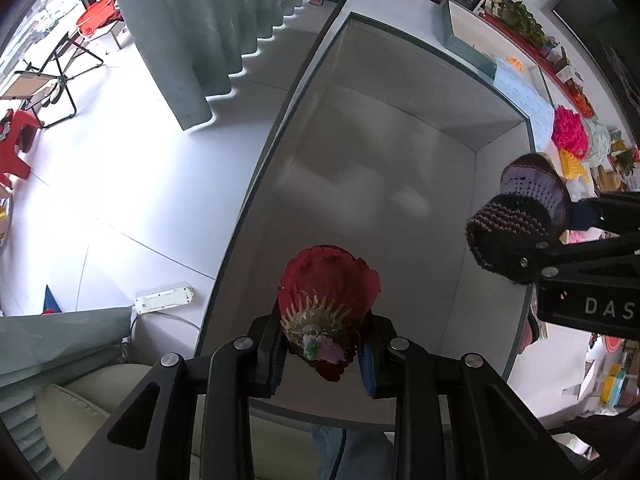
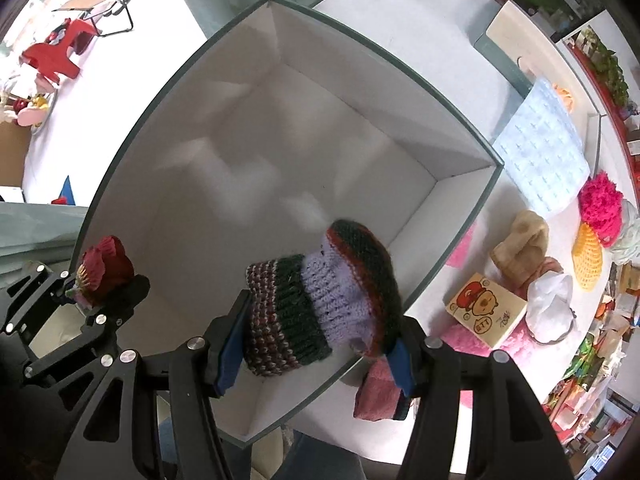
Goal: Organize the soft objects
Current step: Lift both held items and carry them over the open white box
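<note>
1. The box is white inside, smooth-walled, square, with a grey-green rim; it sits on a white table.
2. The red flower is soft and ribbed, with a fringed pale centre. The knit piece is chunky, banded in purple, green, lilac and rust.
3. The left gripper is closed narrowly on the flower, above the box's near edge.
4. The right gripper clamps the knit piece, above the box's near corner.
5. The flower's petals point away from the left gripper; the knit piece's long axis runs across the right jaws.

Tissue box, power strip, red stool
</note>
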### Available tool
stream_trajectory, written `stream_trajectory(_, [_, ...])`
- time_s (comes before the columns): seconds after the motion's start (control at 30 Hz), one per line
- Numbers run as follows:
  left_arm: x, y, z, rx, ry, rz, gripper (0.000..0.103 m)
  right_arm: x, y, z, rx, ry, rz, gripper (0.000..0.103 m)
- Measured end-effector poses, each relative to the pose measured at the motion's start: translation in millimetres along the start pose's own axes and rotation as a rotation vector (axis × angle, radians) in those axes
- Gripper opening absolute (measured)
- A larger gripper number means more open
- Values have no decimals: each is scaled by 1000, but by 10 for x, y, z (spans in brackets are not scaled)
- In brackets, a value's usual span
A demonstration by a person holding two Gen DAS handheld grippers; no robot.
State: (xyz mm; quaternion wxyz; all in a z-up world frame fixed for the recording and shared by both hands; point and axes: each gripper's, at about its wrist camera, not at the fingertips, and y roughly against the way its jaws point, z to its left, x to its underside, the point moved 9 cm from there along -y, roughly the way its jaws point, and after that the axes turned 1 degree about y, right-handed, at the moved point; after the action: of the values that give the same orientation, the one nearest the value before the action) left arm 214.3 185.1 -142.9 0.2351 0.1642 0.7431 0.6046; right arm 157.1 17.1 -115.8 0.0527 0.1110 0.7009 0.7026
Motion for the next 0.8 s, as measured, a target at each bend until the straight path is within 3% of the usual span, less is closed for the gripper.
stream_trajectory(0.8, [-3,-27,-17,0,-6,6,31,-71,6,11,-6,9,8,64])
